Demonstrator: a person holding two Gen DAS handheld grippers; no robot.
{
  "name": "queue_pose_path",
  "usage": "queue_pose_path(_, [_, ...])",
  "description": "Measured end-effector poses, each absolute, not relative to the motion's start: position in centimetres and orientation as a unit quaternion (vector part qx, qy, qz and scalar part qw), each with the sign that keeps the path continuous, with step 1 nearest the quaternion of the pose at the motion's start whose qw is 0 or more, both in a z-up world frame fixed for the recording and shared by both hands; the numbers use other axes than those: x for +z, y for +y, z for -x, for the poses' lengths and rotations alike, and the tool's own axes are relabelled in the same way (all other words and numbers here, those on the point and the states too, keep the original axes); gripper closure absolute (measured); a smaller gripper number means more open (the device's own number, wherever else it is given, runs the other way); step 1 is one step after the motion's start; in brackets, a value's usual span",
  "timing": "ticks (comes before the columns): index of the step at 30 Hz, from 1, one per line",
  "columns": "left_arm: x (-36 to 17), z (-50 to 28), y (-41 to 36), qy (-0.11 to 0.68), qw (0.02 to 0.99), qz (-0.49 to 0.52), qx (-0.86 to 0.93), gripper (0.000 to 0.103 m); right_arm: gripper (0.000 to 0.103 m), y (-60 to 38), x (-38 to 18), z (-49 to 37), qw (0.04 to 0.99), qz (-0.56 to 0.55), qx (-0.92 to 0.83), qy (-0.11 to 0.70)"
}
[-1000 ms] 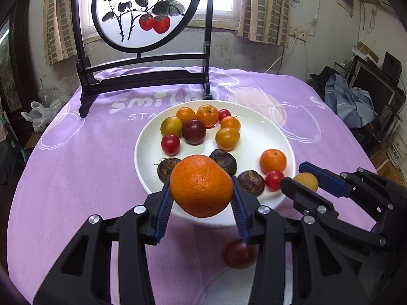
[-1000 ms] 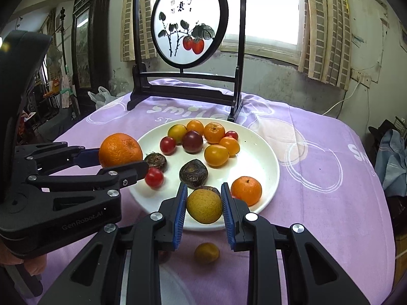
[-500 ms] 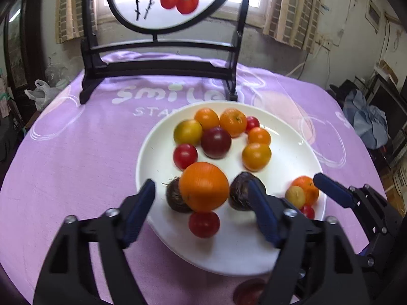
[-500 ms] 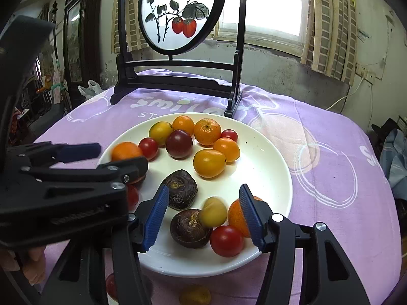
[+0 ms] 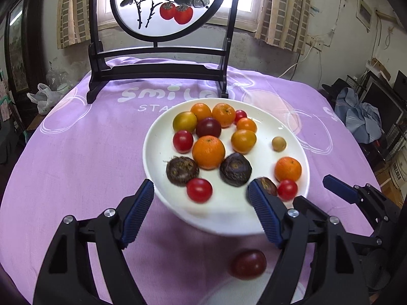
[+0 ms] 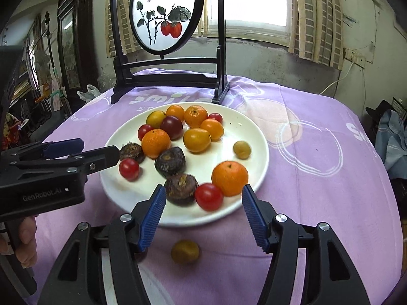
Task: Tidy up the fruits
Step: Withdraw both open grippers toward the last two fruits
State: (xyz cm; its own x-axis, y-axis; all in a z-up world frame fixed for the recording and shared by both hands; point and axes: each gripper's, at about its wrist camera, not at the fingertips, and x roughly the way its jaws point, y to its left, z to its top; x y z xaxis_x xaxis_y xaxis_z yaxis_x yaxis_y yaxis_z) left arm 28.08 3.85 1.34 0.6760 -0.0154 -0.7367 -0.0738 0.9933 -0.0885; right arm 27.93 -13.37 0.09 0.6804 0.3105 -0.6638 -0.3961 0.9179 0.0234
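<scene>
Below the right gripper (image 6: 203,216), whose bare jaws are opening, a small yellow-brown round fruit (image 6: 185,251) awaits: light, firm, roll-prone, best pinched across its middle. Left gripper (image 5: 201,212) gapes empty.

White plate (image 5: 157,152), lilac tablecloth (image 5: 89,152) with white rings, blue-padded black tools.

Plate (image 6: 257,137) of fruit mid-table before the standing screen (image 6: 166,12); one tomato (image 6: 185,251) off-plate on the cloth (image 6: 318,178) nearer the camera.
</scene>
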Motion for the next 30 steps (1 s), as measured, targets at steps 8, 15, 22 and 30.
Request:
queue_pose_path(8, [0.9, -24.4, 2.3, 0.408, 0.912, 0.047, 0.001, 0.025, 0.039, -15.2, -0.1, -24.5, 0.914, 0.051, 0.194, 0.353])
queue_pose_path(15, [0.1, -22.1, 1.5, 0.417, 0.908, 0.048, -0.006, 0.025, 0.039, -16.5, -1.4, -22.3, 0.910, 0.036, 0.191, 0.365])
queue_pose_path(22, [-1.0, -20.8, 0.5, 0.428, 0.903, 0.038, -0.012, 0.025, 0.035, -17.5, -2.6, -21.4, 0.908, 0.029, 0.184, 0.375])
queue_pose_path(30, [-2.5, -21.1, -0.7, 0.442, 0.897, 0.022, -0.012, 0.025, 0.033, -18.2, -3.2, -21.3, 0.910, 0.032, 0.174, 0.375])
